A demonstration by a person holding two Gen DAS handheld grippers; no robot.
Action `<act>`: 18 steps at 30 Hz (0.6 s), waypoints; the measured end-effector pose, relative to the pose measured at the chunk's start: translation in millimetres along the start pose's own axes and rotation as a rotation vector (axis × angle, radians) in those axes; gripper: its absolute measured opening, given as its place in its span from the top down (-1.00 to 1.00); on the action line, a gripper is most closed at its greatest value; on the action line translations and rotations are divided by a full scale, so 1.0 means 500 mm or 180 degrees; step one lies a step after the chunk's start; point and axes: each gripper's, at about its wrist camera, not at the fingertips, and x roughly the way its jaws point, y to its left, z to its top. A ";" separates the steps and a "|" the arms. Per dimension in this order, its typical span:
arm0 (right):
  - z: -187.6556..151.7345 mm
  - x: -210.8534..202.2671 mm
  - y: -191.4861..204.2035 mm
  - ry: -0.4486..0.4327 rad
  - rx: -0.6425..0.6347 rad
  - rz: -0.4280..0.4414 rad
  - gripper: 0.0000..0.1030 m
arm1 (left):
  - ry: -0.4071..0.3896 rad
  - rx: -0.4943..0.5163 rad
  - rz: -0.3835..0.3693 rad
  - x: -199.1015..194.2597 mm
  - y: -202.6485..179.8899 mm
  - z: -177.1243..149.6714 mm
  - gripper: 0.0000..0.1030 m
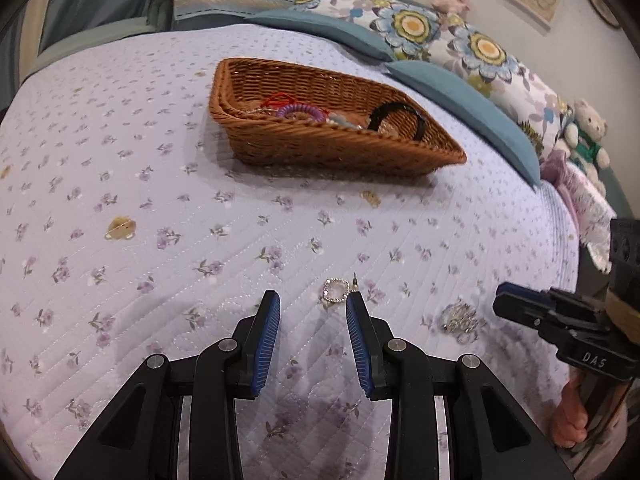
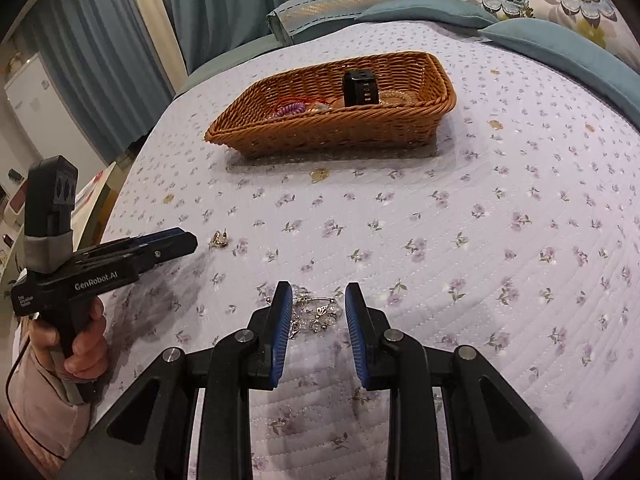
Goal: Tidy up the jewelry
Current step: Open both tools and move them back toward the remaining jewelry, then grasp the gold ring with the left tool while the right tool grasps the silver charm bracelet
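Observation:
A brown wicker basket sits on the lilac flowered bedspread and holds a purple coil band, red cord and a black band. A square crystal earring lies on the bedspread just ahead of my open left gripper, near its right fingertip; it also shows in the right wrist view. A silver charm bracelet lies between the fingers of my open right gripper. Both grippers are empty.
Blue cushions and flowered pillows line the far side of the bed, with plush toys at the right. The bed edge drops off at the left of the right wrist view, by curtains.

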 end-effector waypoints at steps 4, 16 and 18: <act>-0.006 0.006 0.006 0.0063 -0.0056 -0.0001 0.42 | 0.0051 0.0190 0.0101 0.015 -0.021 -0.002 0.32; -0.022 0.050 0.050 0.0296 -0.0384 -0.0092 0.23 | 0.0168 0.0274 0.0045 0.056 -0.042 0.018 0.32; -0.019 0.058 0.052 0.0300 -0.0386 -0.0132 0.23 | 0.0164 0.0252 0.0030 0.057 -0.041 0.020 0.32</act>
